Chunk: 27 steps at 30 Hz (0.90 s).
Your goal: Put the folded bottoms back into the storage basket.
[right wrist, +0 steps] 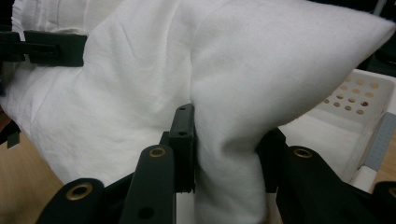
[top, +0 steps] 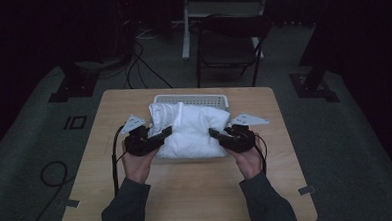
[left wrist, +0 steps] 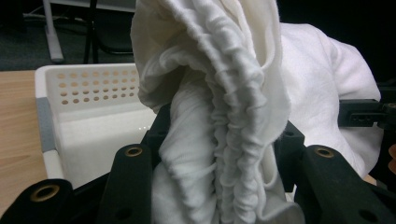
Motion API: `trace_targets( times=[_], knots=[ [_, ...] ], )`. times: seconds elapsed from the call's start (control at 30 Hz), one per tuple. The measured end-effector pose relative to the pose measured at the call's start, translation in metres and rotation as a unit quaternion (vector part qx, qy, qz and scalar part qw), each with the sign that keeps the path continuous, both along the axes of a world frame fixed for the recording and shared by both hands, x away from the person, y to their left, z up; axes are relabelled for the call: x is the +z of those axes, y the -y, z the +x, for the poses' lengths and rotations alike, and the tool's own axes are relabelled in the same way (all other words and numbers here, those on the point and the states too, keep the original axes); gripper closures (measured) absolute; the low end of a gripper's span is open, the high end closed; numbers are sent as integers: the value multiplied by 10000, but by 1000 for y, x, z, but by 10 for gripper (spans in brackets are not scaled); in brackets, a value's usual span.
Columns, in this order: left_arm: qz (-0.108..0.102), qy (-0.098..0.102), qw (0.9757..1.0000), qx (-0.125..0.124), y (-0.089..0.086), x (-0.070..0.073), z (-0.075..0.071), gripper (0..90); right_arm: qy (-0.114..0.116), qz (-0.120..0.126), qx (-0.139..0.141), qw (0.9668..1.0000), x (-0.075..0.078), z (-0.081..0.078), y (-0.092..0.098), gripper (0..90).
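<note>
No text, label, brand, number or sign can be read anywhere; all surfaces appear plain, and the room beyond is dark.

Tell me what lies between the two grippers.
The folded white cloth spans the gap between the left gripper and the right gripper, each clamped on one end; the high view shows it.

We see a wooden table on grey carpet, with small tape tabs at its near corners. Beyond its far edge stands a dark folding chair, and a white metal frame is just behind it. Black cables trail across the floor at far left.
</note>
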State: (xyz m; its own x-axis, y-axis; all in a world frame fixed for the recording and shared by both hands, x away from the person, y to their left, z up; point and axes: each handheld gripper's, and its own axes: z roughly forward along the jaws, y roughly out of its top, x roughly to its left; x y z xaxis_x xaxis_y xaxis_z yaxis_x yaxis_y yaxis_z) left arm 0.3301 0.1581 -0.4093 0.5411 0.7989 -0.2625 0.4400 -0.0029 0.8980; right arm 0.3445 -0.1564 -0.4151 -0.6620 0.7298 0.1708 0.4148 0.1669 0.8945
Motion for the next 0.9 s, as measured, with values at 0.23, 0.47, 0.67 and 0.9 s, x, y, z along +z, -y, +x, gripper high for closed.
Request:
trace_targets(
  times=[0.23,0.47,0.67,0.9],
  knots=[
    [83,35,10000,39,-1,4,6,549,38,-35,-39,10000,3,6,-4,679],
    [104,50,9999,76,-1,4,10,549,27,-67,-67,10000,4,12,-6,680],
    [122,78,9998,102,0,5,16,549,32,-77,-99,9999,5,18,-7,680],
    [148,110,9998,111,2,6,23,550,46,-65,-137,9999,7,24,-6,680]
  ],
)
